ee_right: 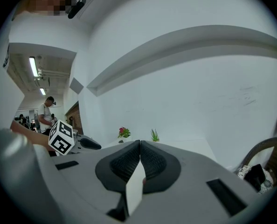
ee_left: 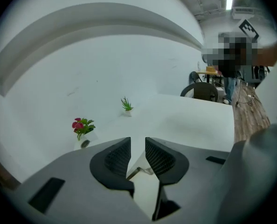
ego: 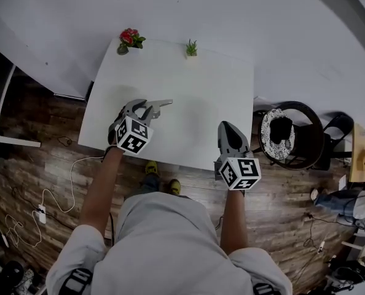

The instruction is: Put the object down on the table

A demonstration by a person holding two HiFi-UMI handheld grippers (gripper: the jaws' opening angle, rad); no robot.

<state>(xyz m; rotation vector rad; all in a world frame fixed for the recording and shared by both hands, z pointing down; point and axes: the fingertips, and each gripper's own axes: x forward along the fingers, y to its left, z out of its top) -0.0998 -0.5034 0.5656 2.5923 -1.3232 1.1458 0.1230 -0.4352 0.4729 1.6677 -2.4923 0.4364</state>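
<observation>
On the white table (ego: 195,97), a small thin grey metal object (ego: 163,103) shows just past the tips of my left gripper (ego: 147,109). In the left gripper view the same thin metal piece (ee_left: 141,171) shows low in the gap between the jaws of the left gripper (ee_left: 137,143). The jaws stand apart and their pads do not press on it. I cannot tell whether it rests on the table. My right gripper (ego: 227,126) hovers over the table's near edge, its jaws (ee_right: 139,146) closed together on nothing.
A red flower pot (ego: 129,39) and a small green plant (ego: 191,48) stand at the table's far edge against the white wall. A dark round chair (ego: 287,134) sits right of the table. Cables (ego: 47,201) lie on the wooden floor to the left.
</observation>
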